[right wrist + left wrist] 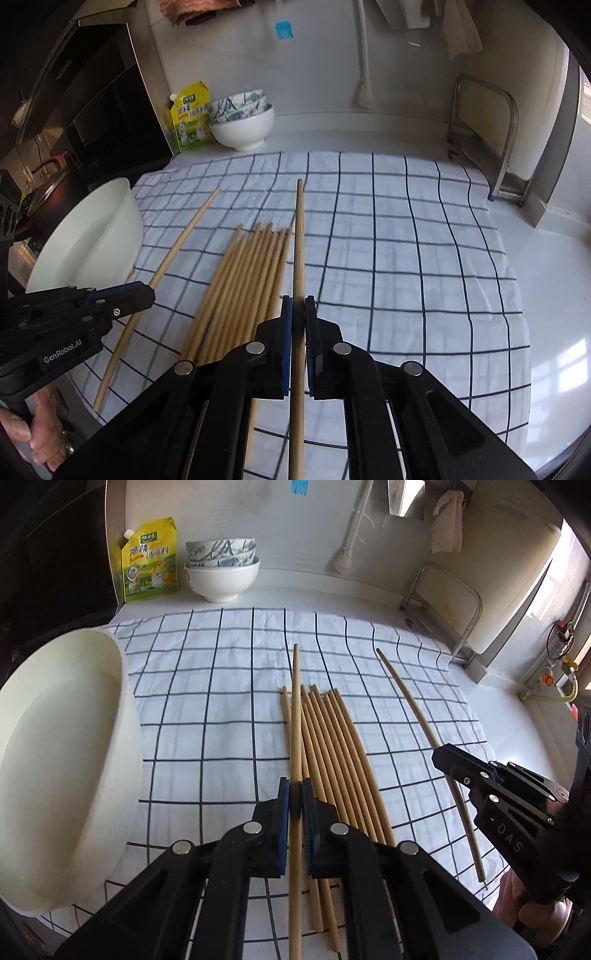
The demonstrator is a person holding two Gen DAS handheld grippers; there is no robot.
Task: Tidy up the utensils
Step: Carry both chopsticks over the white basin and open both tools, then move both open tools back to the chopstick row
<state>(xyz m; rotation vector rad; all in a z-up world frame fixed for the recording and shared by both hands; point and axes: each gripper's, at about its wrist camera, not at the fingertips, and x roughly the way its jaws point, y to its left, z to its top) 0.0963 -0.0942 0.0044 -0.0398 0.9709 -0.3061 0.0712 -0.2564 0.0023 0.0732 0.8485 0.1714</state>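
Hand-held grippers, left [295, 805] and right [298, 325], tilt downward over the checked cloth [406, 240], each clamping one chopstick [295, 720].

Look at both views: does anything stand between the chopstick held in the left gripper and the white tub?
Nothing visible does. The left gripper is shut on one chopstick, lifted above the pile of chopsticks. Between it and the white tub at the cloth's left edge lies only bare checked cloth.

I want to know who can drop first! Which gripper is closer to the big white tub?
Left. The left gripper is right beside the tub; the right gripper is beyond the chopstick pile.
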